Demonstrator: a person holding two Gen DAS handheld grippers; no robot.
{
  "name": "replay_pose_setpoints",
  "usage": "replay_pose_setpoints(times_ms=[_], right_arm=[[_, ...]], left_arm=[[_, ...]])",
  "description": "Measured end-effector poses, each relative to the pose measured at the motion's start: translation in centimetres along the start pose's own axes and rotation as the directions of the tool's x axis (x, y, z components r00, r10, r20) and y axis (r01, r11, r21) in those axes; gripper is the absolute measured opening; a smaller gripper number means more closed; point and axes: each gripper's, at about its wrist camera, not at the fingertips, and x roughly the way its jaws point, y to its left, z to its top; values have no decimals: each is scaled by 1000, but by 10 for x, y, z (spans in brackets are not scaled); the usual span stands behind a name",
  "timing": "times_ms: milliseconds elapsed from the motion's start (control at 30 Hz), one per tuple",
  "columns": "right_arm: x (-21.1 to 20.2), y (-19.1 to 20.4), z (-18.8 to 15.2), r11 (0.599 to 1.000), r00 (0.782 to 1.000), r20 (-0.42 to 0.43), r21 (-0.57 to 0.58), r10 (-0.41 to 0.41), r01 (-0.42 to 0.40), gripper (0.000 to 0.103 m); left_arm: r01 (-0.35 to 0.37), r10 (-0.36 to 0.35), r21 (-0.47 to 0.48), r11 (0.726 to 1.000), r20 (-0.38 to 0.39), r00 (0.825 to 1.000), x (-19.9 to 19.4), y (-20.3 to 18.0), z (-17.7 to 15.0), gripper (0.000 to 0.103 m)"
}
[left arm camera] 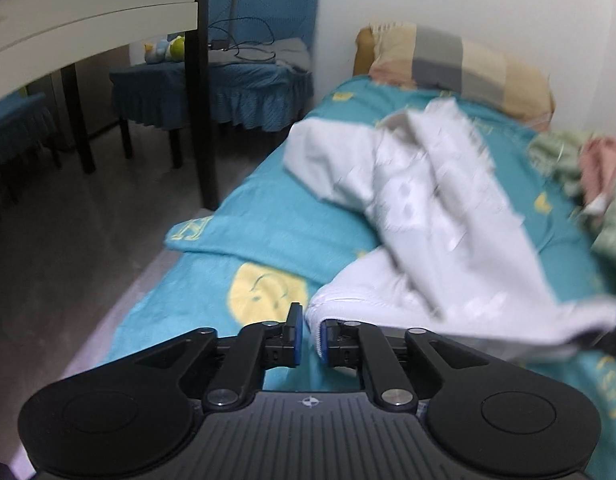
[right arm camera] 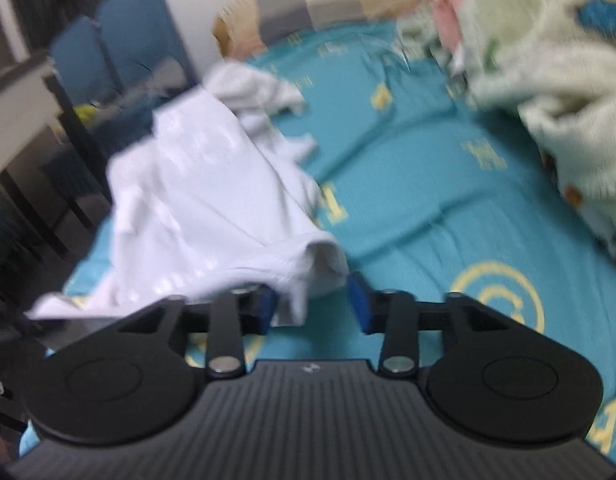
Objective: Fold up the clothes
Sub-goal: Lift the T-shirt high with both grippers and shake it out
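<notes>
A white garment (left arm camera: 436, 216) lies crumpled and partly lifted over the teal bed sheet (left arm camera: 267, 216). My left gripper (left arm camera: 311, 334) is open, its blue pads apart, with the garment's hem edge between them near the right pad. In the right wrist view the same white garment (right arm camera: 195, 200) hangs in front. My right gripper (right arm camera: 312, 306) is open, and a fold of the garment drapes over its left pad. Both views are motion-blurred.
A pillow (left arm camera: 460, 64) lies at the bed's head by the wall. A pile of green and pink clothes (right arm camera: 548, 80) sits on the bed's right side. A white table with black legs (left arm camera: 199, 100) and blue-covered chairs (left arm camera: 227, 84) stand left of the bed.
</notes>
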Motion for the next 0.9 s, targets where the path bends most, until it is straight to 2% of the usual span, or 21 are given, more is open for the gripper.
replay_pose_setpoints(times_ms=[33,133,200,267,400,467,567,667,767,900], right_arm=[[-3,0,1,1000,1000,16,-3,13,-13,23],[-7,0,6,999,997,52,5,49,-50,14],[-9,1,8,997,995,69,14,68,-69,13],[-12,1,10,996,992,89,21,86,-88,13],[-16,0,9,995,990,108,24,91,-94,13],[-10,-4,5,997,994,83,34,66,-69,14],[3,-12,0,998,999,35,56,31,-33,15],[12,-22,-4,996,1000,18,88,0,-1,17],[9,-26,-5,996,998,46,85,-34,29,19],[-2,-17,-5,997,988,133,26,-76,73,21]], left_arm=[[-6,6,-1,1000,-8,1000,1,-1,-2,20],[-12,12,3,1000,-24,1000,4,-4,-6,27],[-24,24,27,999,-24,999,9,-9,-9,39],[-37,38,47,998,-23,999,15,-13,-11,44],[-57,59,67,996,-18,998,27,-18,-15,46],[-53,54,37,998,-5,999,30,-14,-14,46],[-46,46,-1,999,7,999,30,-6,-12,44],[-41,42,-24,999,21,999,28,-3,-9,35],[-18,22,-68,998,55,998,23,2,-4,23],[23,-6,-117,993,147,989,4,6,2,17]])
